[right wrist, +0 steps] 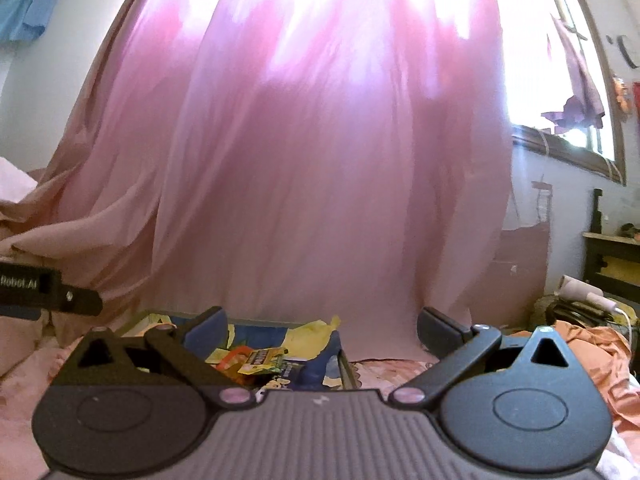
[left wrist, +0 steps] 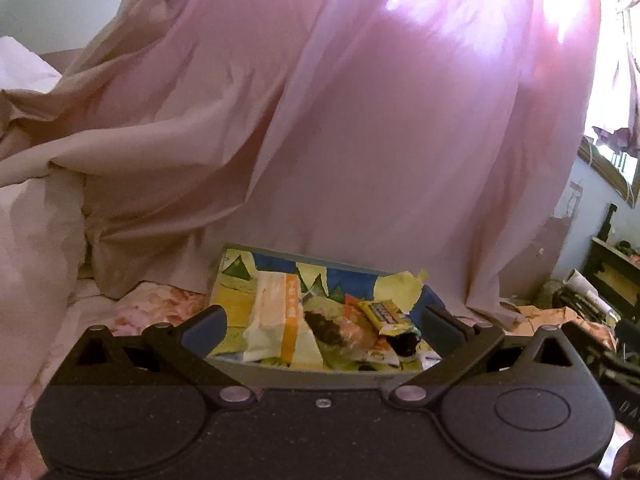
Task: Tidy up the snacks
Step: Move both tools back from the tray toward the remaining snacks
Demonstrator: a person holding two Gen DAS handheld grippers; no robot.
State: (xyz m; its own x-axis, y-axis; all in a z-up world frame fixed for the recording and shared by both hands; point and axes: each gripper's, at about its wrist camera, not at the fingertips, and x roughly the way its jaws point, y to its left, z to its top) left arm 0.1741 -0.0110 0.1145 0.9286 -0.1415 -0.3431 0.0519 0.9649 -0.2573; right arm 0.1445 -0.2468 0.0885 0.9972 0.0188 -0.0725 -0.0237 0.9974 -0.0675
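A shallow box [left wrist: 236, 258] with a blue and yellow picture lining sits on the bed and holds several snack packets. Among them are a white and orange packet [left wrist: 280, 320], a yellow packet [left wrist: 386, 314] and a dark snack in clear wrap [left wrist: 326, 326]. My left gripper [left wrist: 324, 322] is open and empty, hovering just before the box's near rim. My right gripper [right wrist: 320, 330] is open and empty, to the right of the same box [right wrist: 344, 364], whose yellow packet [right wrist: 260, 360] shows between the fingers.
A large pink curtain [left wrist: 360, 120] hangs right behind the box. The bed has a pink floral sheet [left wrist: 160, 304]. Bunched bedding [left wrist: 36, 240] lies at left. Orange cloth [right wrist: 592, 356] and a dark shelf [right wrist: 612, 256] are at right, under a bright window [right wrist: 552, 60].
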